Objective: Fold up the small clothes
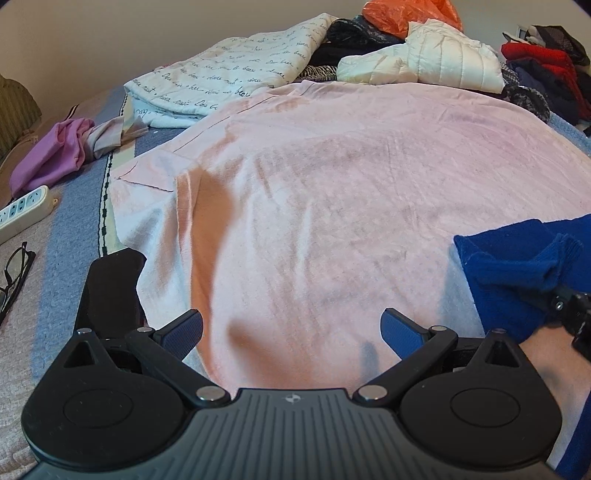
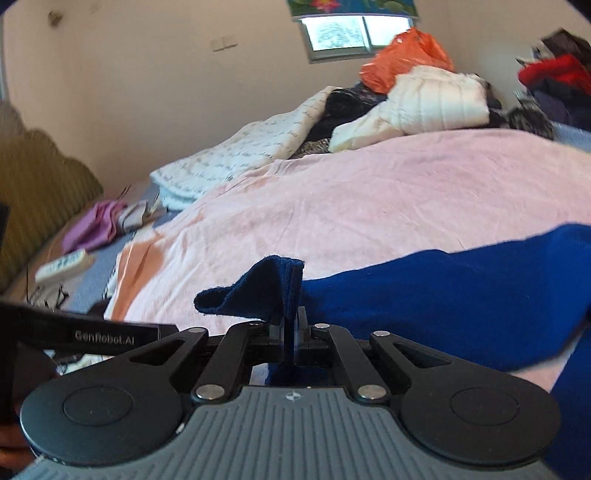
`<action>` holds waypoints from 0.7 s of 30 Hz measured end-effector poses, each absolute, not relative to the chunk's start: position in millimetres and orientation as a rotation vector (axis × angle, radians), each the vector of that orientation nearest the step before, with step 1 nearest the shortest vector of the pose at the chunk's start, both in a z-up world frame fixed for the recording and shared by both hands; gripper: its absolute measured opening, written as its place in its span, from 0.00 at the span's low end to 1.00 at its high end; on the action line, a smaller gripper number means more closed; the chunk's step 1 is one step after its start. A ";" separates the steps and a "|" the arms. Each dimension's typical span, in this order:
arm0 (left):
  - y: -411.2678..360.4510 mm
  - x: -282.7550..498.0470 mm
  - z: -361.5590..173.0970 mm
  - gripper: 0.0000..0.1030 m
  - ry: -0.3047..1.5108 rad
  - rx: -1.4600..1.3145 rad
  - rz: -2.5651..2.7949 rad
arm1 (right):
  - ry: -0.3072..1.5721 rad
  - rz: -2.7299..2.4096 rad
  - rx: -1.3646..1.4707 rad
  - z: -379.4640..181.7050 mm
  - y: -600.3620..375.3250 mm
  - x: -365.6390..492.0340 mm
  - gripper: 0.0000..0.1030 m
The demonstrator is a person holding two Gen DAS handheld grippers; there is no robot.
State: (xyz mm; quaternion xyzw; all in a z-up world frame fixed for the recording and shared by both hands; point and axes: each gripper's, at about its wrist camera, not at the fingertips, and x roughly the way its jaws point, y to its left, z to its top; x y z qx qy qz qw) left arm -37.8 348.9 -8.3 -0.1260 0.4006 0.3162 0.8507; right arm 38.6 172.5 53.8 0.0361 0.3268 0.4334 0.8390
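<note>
A blue knit garment (image 2: 443, 295) lies on a pink towel (image 1: 332, 192) spread over the bed. My right gripper (image 2: 291, 325) is shut on a corner of the blue garment (image 1: 517, 266), with the cloth bunched up between its fingers. My left gripper (image 1: 291, 328) is open and empty, low over the pink towel, to the left of the garment. Its blue pads (image 1: 184, 328) stand wide apart.
A white printed quilt (image 1: 229, 77), a cream puffer jacket (image 1: 436, 62), an orange bag (image 1: 406, 14) and dark and red clothes (image 1: 546, 62) pile at the far side. Purple cloth (image 1: 55, 155), a power strip (image 1: 22, 214) and glasses (image 1: 14, 277) lie left.
</note>
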 end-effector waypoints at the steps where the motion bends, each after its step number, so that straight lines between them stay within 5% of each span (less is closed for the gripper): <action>1: 346.9 -36.8 -8.8 1.00 0.846 -0.260 0.663 | 0.703 0.903 0.108 51.6 164.7 42.9 0.04; 9: 329.1 -29.3 -12.1 1.00 0.867 -0.239 0.613 | 0.891 0.804 0.342 14.6 119.7 66.7 0.06; 11: 322.3 -26.7 -12.5 1.00 0.870 -0.221 0.598 | 0.913 0.792 0.357 8.2 119.1 66.7 0.09; 12: 319.5 -25.5 -13.0 1.00 0.874 -0.215 0.590 | 0.909 0.790 0.367 7.6 119.3 66.1 0.19; 21: 308.0 -23.0 -15.3 1.00 0.885 -0.188 0.561 | 0.868 0.762 0.418 12.7 120.6 73.1 0.34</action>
